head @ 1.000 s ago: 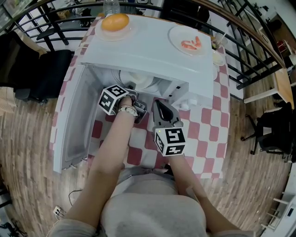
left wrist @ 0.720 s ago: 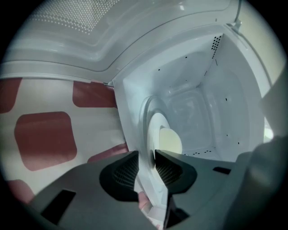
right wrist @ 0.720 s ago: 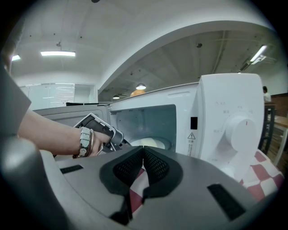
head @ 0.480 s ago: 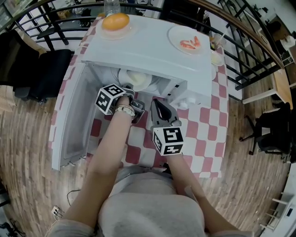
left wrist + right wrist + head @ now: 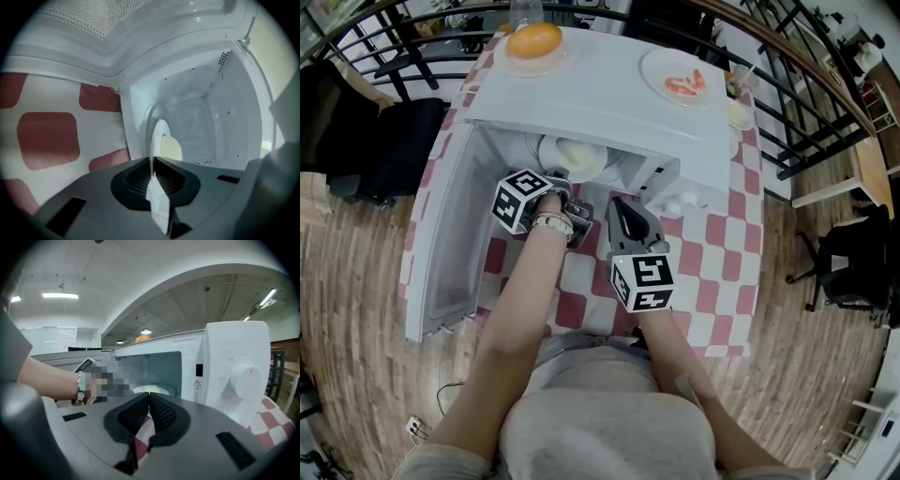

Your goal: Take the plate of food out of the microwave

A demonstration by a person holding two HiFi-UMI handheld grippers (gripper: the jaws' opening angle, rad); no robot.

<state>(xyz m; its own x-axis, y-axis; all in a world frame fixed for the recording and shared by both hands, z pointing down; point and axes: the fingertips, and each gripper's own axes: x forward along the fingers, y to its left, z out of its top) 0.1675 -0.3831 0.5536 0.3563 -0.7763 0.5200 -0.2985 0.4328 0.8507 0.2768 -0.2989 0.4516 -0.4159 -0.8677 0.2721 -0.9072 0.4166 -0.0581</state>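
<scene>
A white plate [image 5: 572, 156] with a pale mound of food [image 5: 171, 149] sits inside the open white microwave [image 5: 600, 103]. My left gripper [image 5: 565, 181] is at the oven's mouth. In the left gripper view its jaws [image 5: 153, 161] are closing, and the pads meet on the plate's near rim [image 5: 159, 136], seen edge-on. My right gripper [image 5: 620, 208] hovers just in front of the microwave, right of the left one. Its jaws are shut with nothing between them [image 5: 149, 395], pointing at the oven cavity and the control dial [image 5: 243, 378].
The microwave door [image 5: 450, 244] hangs open to the left. On the oven's top stand a plate with an orange bun [image 5: 534, 43] and a plate of pink food [image 5: 684, 84]. A red-and-white checked cloth [image 5: 712, 272] covers the table. Railings and a black chair [image 5: 853, 262] surround it.
The left gripper has edged slightly left at the microwave's mouth, and a little more of the plate shows. The right gripper has hardly moved.
</scene>
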